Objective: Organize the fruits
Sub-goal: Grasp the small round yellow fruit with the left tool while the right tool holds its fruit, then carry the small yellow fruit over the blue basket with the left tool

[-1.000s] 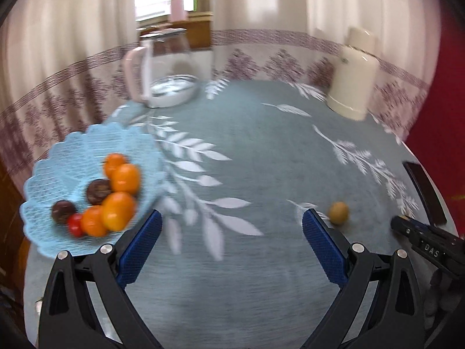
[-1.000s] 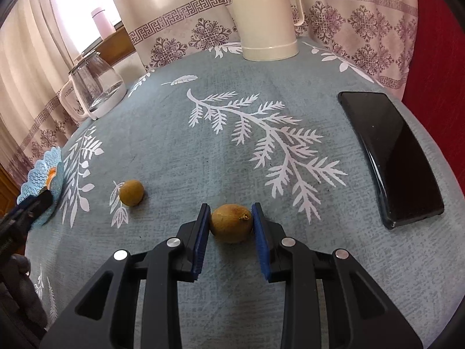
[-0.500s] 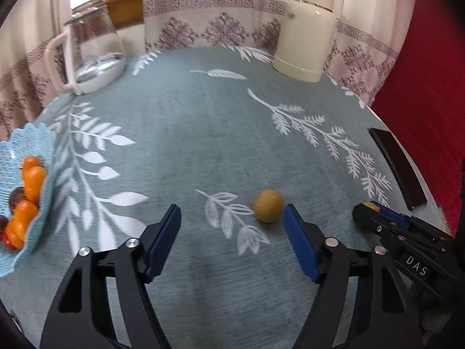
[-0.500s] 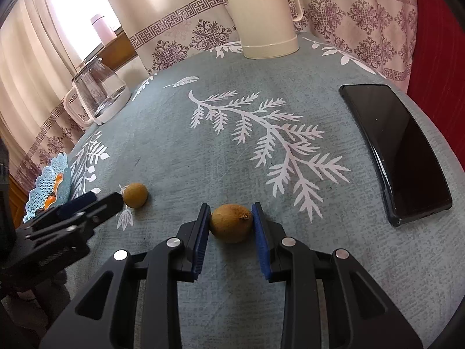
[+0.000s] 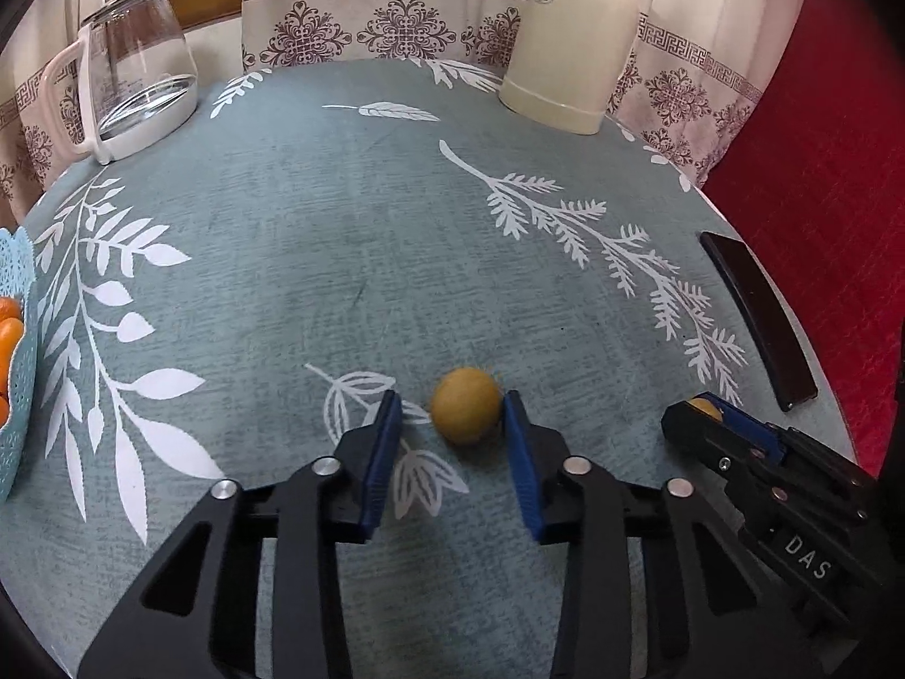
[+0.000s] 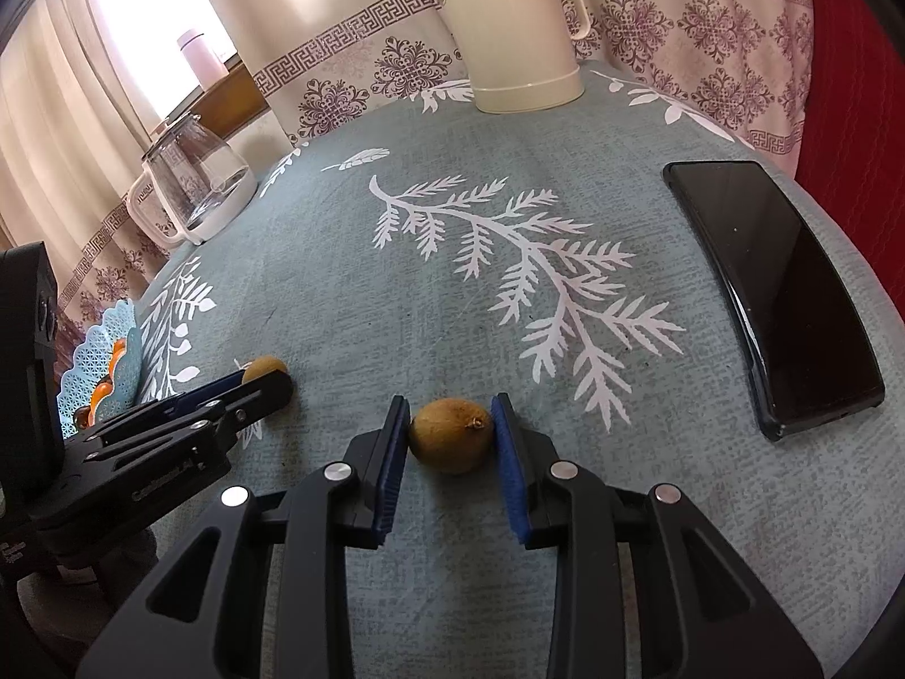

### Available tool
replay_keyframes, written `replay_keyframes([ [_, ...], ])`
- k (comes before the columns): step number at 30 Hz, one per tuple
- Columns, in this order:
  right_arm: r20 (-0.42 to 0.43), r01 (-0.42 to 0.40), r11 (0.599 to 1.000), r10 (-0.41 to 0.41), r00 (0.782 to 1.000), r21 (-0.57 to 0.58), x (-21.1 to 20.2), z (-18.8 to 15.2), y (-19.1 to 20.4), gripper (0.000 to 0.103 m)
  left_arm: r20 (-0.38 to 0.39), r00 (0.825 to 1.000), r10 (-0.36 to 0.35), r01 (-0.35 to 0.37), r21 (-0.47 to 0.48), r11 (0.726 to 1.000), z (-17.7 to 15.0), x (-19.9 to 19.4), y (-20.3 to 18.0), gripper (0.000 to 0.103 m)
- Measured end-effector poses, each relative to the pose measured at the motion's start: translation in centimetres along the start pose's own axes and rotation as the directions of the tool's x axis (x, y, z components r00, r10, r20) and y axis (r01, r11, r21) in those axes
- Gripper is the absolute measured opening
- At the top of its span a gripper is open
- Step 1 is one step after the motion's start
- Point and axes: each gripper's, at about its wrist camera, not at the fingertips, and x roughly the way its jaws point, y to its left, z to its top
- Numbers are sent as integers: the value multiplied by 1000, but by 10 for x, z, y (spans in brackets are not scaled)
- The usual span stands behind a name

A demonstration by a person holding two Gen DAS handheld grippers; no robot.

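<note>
Left tool (image 5: 452,418): fingers apart, straddling a small round yellow-brown fruit (image 5: 466,404); right pad touching or nearly touching it, left pad clear of it; fruit resting on the bench, lower centre of the left view.
Right tool (image 6: 449,433): fingers closed to either side of an oval brown fruit (image 6: 451,434), pads touching or almost touching it; fruit sits on the cloth, lower centre of the right view.
Bench (image 5: 362,237): round, grey-blue cloth printed with white leaves.
Basket (image 5: 17,351): pale blue lattice, far left edge, orange fruits (image 5: 8,334) inside.
Phone (image 6: 775,288): black, flat, right side of the right view.
Glass kettle (image 5: 127,79): upper left.
Cream flask (image 5: 571,39): upper right, upright.
</note>
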Motion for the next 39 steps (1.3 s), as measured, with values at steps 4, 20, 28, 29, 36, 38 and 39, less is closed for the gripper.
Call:
replay_keyframes([
  [4,0,1,1000,-1,1000,0,0,0,0,31,1,1000,-19,19,-2,1000,0,-1,-1,26],
  [20,0,1,1000,-1,1000,0,0,0,0,31,64,997,50,-52,19,998,0,-24,0,26],
  [28,0,1,1000,-1,1000,-1,0,0,0,31,111,988,108,-111,16,994,1,-42,8,26],
  [29,0,1,1000,-1,1000,-1,0,0,0,31,117,986,117,-120,14,993,1,-44,9,26],
  [36,0,7,1000,-7,1000,-4,0,-1,0,31,147,977,155,-156,-9,988,-1,-57,20,26],
  [38,0,11,1000,-11,1000,-7,0,-1,1,31,157,974,164,-163,-19,986,-1,-61,25,26],
  [39,-1,13,1000,-14,1000,-9,0,-1,1,31,161,973,168,-166,-25,986,-2,-64,28,26],
])
